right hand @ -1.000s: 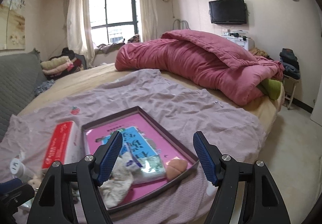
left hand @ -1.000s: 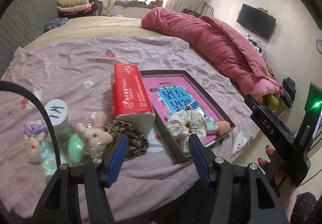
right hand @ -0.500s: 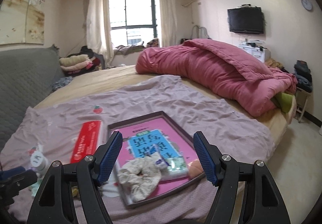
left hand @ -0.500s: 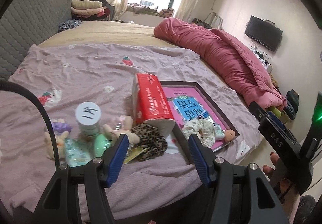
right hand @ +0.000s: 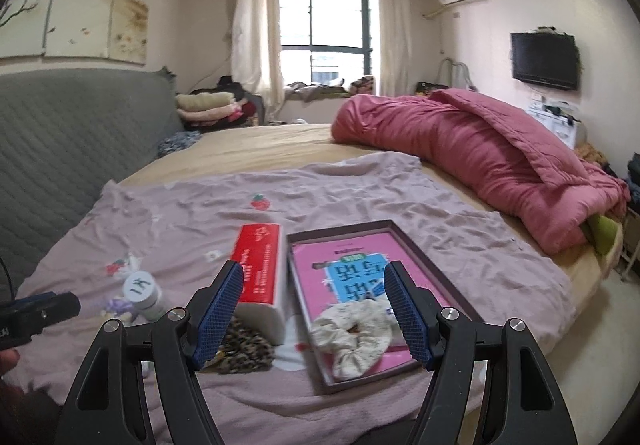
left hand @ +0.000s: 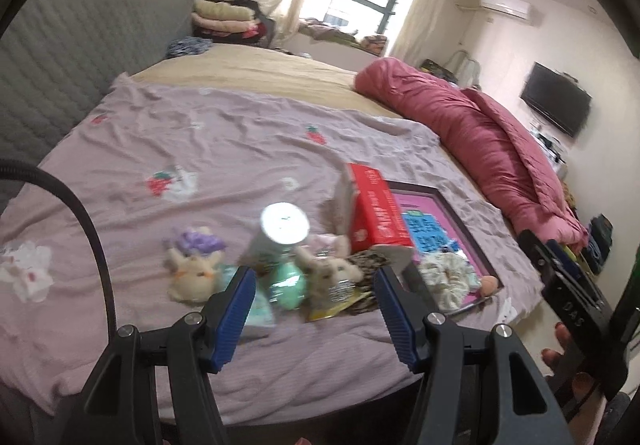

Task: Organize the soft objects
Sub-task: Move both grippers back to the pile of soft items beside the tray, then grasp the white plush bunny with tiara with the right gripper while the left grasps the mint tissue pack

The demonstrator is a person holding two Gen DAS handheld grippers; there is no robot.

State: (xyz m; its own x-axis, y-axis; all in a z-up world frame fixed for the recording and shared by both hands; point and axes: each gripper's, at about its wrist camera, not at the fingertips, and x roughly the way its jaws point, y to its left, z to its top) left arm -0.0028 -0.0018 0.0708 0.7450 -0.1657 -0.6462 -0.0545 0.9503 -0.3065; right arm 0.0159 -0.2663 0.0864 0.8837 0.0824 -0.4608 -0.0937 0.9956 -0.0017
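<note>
Grippers hovering off the bed's near edge: left gripper (left hand: pixel 312 287) and right gripper (right hand: pixel 314 311), both gaping wide and empty. Leopard scrunchie (right hand: pixel 244 351) is lying just ahead, nearer the left; cream scrunchie (right hand: pixel 352 333) is resting in the tray's (right hand: pixel 436 271) near corner.

Bed (right hand: pixel 280 149) under mauve sheet (right hand: pixel 360 189) bearing tray (right hand: pixel 436 265), tissue pack (right hand: pixel 258 265), toys (left hand: pixel 192 273)

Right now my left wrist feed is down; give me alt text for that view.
The open, empty left gripper hovers over a bed's edge, above a clutter of small plush toys, a white-lidded bottle and a leopard scrunchie. Right of them lie a red tissue pack and a tray holding a cream scrunchie.
</note>
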